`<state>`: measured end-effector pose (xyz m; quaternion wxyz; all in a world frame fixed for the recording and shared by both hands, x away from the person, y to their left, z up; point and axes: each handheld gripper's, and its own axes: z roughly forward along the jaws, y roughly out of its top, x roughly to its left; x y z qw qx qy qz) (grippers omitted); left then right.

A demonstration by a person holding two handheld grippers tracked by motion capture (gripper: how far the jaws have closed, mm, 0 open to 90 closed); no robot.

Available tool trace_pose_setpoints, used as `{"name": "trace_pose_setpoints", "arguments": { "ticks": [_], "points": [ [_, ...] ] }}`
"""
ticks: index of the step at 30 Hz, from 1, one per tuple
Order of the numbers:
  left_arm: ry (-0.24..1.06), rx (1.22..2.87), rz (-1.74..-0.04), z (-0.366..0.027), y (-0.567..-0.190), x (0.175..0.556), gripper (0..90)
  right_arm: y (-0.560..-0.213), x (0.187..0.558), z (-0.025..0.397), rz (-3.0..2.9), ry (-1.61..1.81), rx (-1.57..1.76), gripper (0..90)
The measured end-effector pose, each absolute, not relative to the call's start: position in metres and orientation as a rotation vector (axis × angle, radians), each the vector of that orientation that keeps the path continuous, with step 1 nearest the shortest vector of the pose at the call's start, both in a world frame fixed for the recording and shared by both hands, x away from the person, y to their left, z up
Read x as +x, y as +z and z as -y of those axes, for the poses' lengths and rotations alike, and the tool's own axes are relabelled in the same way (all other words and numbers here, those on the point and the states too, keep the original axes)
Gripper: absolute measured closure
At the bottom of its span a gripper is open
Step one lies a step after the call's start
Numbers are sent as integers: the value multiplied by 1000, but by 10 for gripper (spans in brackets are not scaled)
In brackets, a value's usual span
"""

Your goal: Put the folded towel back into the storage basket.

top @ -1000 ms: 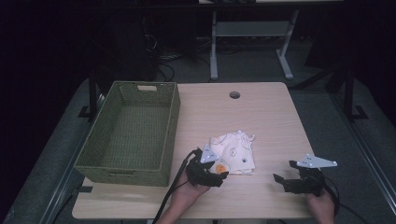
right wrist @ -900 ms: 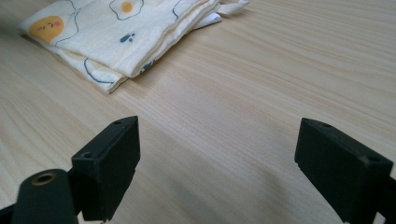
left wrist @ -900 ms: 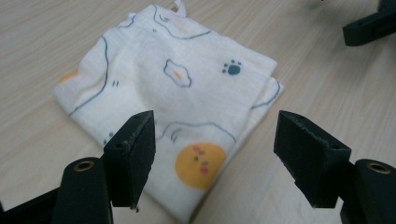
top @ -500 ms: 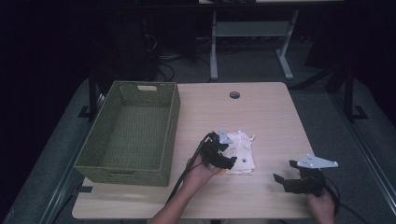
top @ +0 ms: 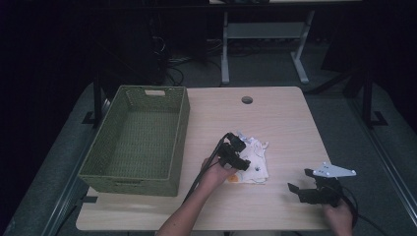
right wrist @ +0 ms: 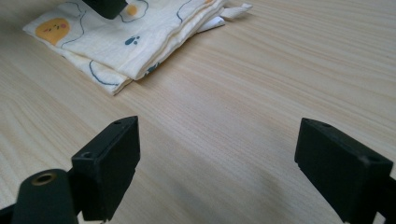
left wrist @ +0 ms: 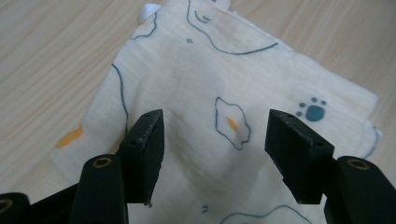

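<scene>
Pale wood-grain tabletop (top: 275,118), dark floor and desk legs beyond. Lying flat on it, right of the green woven basket (top: 135,140) and well apart from its wall: a folded cream cloth (top: 255,162) printed with blue-outlined fried eggs, a blue paw mark and orange patches, layered edges visible in the right gripper view (right wrist: 140,32). Hovering directly over the cloth: left gripper (top: 238,153), jaws spread wide with cloth between and beneath them in the left gripper view (left wrist: 215,135), pinching nothing; contact with the fabric impossible to tell. Gripped from below by a hand (top: 216,172), forearm entering from the near edge, black cable trailing toward the basket's near corner. Farther right of the cloth, well apart from it, near the front edge: right gripper (top: 301,183), grey three-cornered plate on top, jaws spread wide over bare wood (right wrist: 217,154), holding nothing. Beyond the cloth, near the far edge: a round cable hole (top: 247,100). Basket standing along the left side, inside bare.
</scene>
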<state>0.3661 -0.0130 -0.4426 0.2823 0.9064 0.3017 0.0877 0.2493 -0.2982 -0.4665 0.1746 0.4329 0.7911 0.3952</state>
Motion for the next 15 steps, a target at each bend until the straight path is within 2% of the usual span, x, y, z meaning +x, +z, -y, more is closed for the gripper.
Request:
{"name": "trace_pose_setpoints", "arguments": {
  "ticks": [11,15],
  "points": [
    [243,2469,-822,25,-453,369,389,-466,249,298,-2239,1124,1223,136],
    [246,2468,-815,23,-452,369,461,-465,248,296,-2241,1119,1214,137]
  ]
}}
